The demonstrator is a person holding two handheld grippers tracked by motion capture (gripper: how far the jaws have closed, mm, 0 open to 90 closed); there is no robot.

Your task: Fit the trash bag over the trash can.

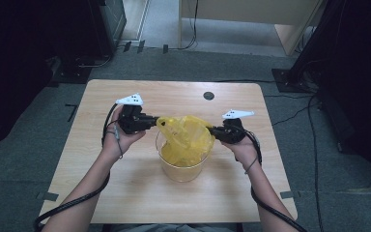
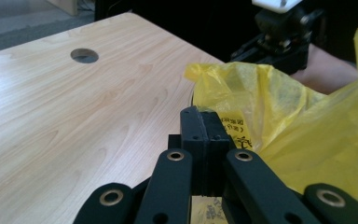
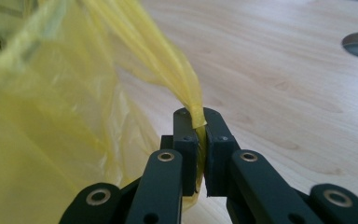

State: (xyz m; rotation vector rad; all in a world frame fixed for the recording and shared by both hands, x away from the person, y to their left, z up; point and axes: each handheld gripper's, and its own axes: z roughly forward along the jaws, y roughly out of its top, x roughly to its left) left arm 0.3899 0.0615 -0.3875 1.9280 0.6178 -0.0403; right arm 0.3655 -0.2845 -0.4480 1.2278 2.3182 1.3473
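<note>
High view: we hold the left gripper (image 1: 155,122) and the right gripper (image 1: 211,129) at opposite sides of a yellow plastic bag (image 1: 186,137), which lines a clear bucket (image 1: 181,171) standing near the middle of the wooden table (image 1: 77,159). Left gripper view: our jaws are closed together on the bag's printed edge (image 2: 235,128). Right gripper view: our jaws pinch a gathered, twisted strip of the bag (image 3: 186,88), which rises taut from between them above the tabletop.
</note>
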